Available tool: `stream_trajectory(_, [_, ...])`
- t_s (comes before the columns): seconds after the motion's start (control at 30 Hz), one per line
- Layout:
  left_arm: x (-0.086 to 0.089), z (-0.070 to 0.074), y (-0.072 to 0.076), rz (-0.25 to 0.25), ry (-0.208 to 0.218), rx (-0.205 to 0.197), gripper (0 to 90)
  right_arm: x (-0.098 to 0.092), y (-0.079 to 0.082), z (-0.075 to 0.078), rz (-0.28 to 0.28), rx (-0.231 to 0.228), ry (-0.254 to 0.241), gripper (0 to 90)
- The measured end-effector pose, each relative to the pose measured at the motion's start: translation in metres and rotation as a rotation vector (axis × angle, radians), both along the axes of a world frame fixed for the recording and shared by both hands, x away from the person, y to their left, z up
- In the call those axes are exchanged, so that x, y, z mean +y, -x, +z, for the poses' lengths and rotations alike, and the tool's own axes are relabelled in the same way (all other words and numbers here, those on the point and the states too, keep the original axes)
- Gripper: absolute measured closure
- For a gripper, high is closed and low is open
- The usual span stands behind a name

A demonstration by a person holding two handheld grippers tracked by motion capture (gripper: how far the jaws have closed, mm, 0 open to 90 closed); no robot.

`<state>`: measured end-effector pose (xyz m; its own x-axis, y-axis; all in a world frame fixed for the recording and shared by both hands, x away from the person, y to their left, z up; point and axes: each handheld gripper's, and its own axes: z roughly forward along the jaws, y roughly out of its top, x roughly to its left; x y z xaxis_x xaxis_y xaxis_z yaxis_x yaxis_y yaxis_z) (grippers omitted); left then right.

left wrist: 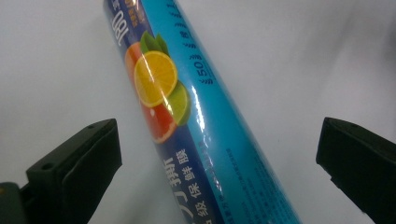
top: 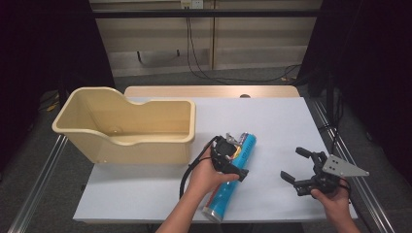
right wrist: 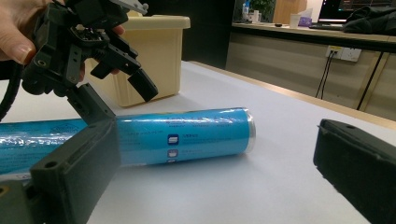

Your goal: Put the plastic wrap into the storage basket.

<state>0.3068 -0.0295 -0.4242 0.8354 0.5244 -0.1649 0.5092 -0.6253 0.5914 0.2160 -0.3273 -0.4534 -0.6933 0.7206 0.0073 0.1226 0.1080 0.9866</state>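
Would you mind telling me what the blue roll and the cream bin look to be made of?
The blue roll seems wrapped in glossy printed plastic film: light streaks run along it and the citrus picture shines. Its end has a silvery rim, perhaps metal or foil; unclear. The cream bin looks like moulded plastic with a smooth, slightly satin finish, rounded rim and even colour.

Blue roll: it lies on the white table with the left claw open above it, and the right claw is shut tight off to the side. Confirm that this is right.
Not quite. The right claw is open, not shut: the high view shows its jaws spread apart with nothing between them. The rest holds: the blue roll lies on the white table, with the left claw open above it.
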Motion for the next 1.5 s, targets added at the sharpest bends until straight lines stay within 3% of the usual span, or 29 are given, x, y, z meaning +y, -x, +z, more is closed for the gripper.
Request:
stream_trajectory(0.1, [-0.007, -0.001, -0.002, -0.001, -0.07, 0.04, 0.0, 0.0, 0.0, 0.0, 0.0, 0.001, 0.0, 0.2])
stream_trajectory(0.13, [-0.007, -0.001, -0.002, -0.001, -0.07, 0.04, 0.0, 0.0, 0.0, 0.0, 0.0, 0.001, 0.0, 0.2])
stream_trajectory(0.17, [-0.01, -0.001, -0.003, -0.005, -0.108, 0.068, 0.0, -0.001, 0.0, 0.0, -0.001, 0.002, 0.001, 0.3])
stream_trajectory(0.23, [-0.012, -0.002, -0.003, -0.002, -0.121, 0.079, 0.0, -0.001, 0.0, 0.0, 0.0, 0.002, 0.001, 0.3])
stream_trajectory(0.27, [-0.015, -0.003, -0.003, 0.005, -0.156, 0.096, 0.0, -0.001, 0.0, 0.0, 0.0, 0.0, 0.001, 0.3])
stream_trajectory(0.6, [-0.023, -0.009, -0.009, 0.046, -0.279, 0.147, 5.5, -0.003, 0.0, 0.001, -0.002, 0.002, -0.007, 0.3])
stream_trajectory(0.77, [-0.025, -0.012, -0.01, 0.06, -0.295, 0.169, 9.1, -0.004, 0.0, 0.001, -0.005, 0.0, -0.008, 0.3])
stream_trajectory(0.8, [-0.025, -0.014, -0.01, 0.05, -0.291, 0.172, 13.6, -0.004, 0.0, 0.001, -0.005, 0.0, -0.012, 0.3])
stream_trajectory(0.97, [-0.029, -0.017, -0.01, 0.063, -0.284, 0.196, 15.1, -0.004, 0.0, 0.001, -0.006, 0.003, -0.014, 0.3])
stream_trajectory(1.23, [-0.037, -0.023, -0.01, 0.126, -0.303, 0.281, 24.3, -0.005, -0.001, 0.0, -0.007, 0.002, -0.014, 0.3])
stream_trajectory(1.5, [-0.047, -0.027, -0.008, 0.139, -0.35, 0.279, 25.8, -0.006, -0.001, 0.001, -0.009, 0.004, -0.016, 0.3])
